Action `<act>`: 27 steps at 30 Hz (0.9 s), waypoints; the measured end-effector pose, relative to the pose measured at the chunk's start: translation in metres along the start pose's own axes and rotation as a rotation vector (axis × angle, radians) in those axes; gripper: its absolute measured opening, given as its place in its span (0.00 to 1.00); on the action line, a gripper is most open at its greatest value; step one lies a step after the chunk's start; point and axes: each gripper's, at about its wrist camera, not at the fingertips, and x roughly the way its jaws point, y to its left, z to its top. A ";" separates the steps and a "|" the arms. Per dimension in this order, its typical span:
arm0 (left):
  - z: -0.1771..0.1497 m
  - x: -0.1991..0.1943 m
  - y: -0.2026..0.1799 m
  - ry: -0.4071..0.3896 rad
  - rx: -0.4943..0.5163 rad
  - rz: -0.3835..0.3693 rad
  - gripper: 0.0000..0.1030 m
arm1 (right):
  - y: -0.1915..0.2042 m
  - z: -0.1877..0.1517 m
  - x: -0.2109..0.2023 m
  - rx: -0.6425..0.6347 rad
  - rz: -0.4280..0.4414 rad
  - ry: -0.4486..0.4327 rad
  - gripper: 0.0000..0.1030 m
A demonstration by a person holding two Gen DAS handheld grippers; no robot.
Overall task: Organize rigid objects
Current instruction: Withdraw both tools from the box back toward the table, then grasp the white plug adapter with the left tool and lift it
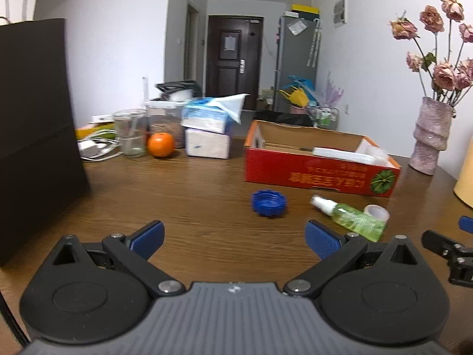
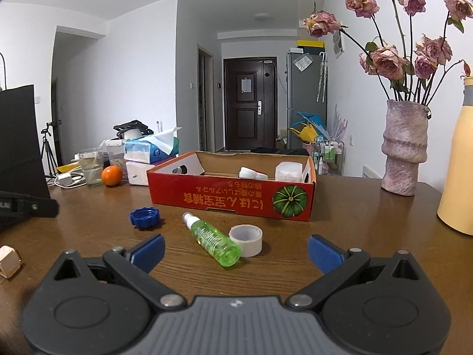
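Note:
A red cardboard box [image 1: 322, 174] [image 2: 230, 198] lies open on the wooden table, with white items inside. In front of it lie a blue jar lid [image 1: 269, 202] [image 2: 145, 218], a green spray bottle [image 1: 353, 217] [image 2: 212, 239] on its side, and a roll of tape [image 1: 377, 212] [image 2: 246, 239] touching the bottle's base. My left gripper [image 1: 235, 238] is open and empty, a short way before the lid. My right gripper [image 2: 236, 250] is open too, and the bottle's base and the tape sit just ahead between its fingers. The right gripper's edge [image 1: 449, 248] shows in the left wrist view.
A black bag [image 1: 35, 136] stands at the left. At the back are an orange [image 1: 160, 145], a glass cup [image 1: 131, 133], tissue boxes [image 1: 207, 124] and cables. A pink vase [image 2: 403, 151] with dried roses and a yellow bottle [image 2: 458, 162] stand at the right. A small wooden block [image 2: 9, 261] lies near left.

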 end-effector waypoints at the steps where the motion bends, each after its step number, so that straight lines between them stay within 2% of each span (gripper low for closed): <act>1: -0.001 -0.003 0.005 0.000 -0.002 0.009 1.00 | 0.001 -0.002 -0.002 0.001 0.000 0.001 1.00; 12: -0.017 -0.024 0.053 0.038 -0.018 0.084 1.00 | 0.007 -0.012 -0.010 0.021 -0.025 0.020 1.00; 27: -0.046 -0.016 0.091 0.142 0.014 0.081 1.00 | 0.004 -0.020 -0.012 0.059 -0.085 0.038 1.00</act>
